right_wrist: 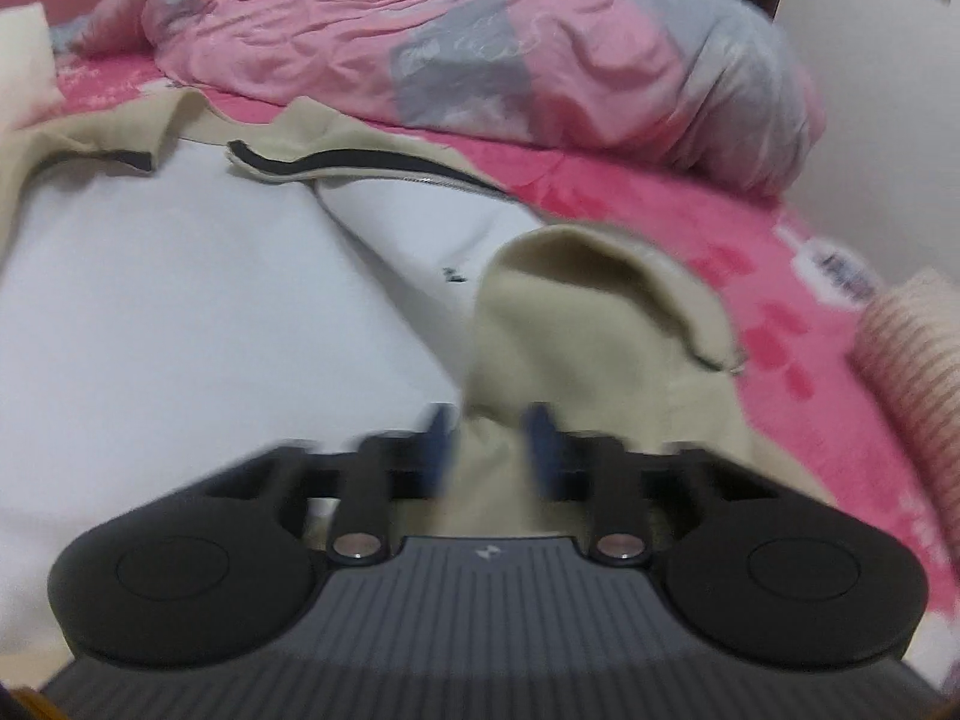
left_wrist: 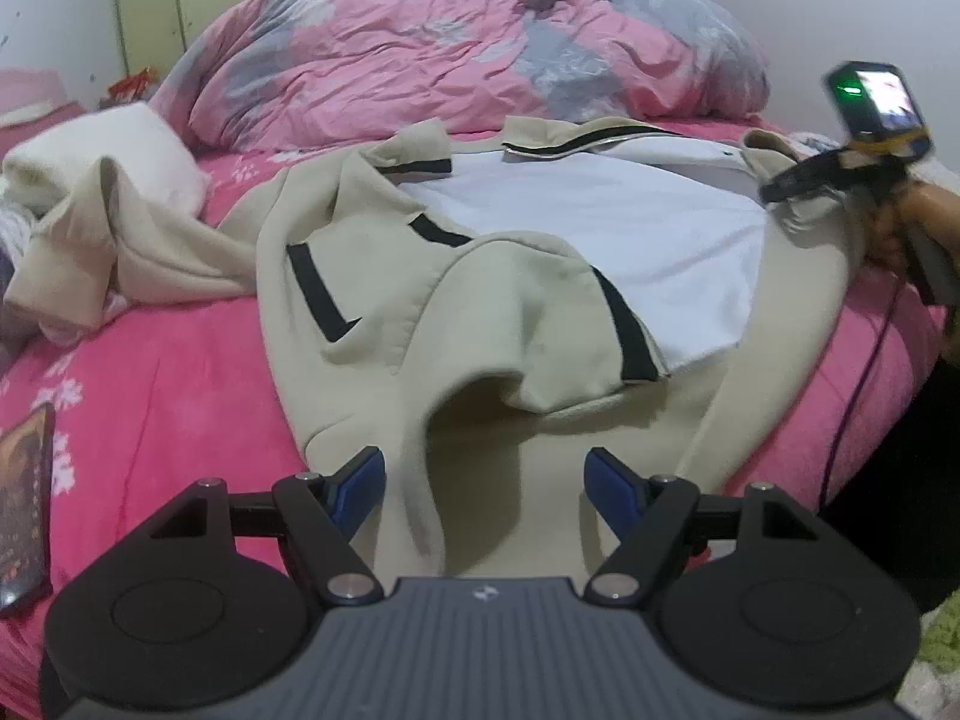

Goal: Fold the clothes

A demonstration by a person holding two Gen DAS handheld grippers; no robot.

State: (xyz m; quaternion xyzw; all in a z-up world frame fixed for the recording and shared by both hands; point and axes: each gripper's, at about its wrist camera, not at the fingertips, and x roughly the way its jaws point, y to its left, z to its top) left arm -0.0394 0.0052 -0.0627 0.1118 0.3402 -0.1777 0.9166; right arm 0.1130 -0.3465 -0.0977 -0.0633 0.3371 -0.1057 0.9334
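Note:
A beige jacket [left_wrist: 372,276] with black trims lies opened out on the pink bed [left_wrist: 168,372], its white lining [left_wrist: 600,228] facing up. My left gripper [left_wrist: 486,480] is open just above the jacket's near hem, and a raised fold of beige cloth runs between its blue pads [left_wrist: 360,480]. In the left wrist view my right gripper [left_wrist: 792,186] is at the jacket's far right edge, held by a hand. In the blurred right wrist view, my right gripper [right_wrist: 489,438] is shut on a bunch of the jacket's beige cloth [right_wrist: 570,312], beside the lining [right_wrist: 180,276].
A crumpled pink and grey duvet [left_wrist: 456,54] fills the back of the bed. A cream blanket [left_wrist: 102,144] lies at the left, and a dark book [left_wrist: 24,504] rests at the bed's left edge. A striped cushion [right_wrist: 912,348] sits at the right. A cable [left_wrist: 864,372] hangs over the right side.

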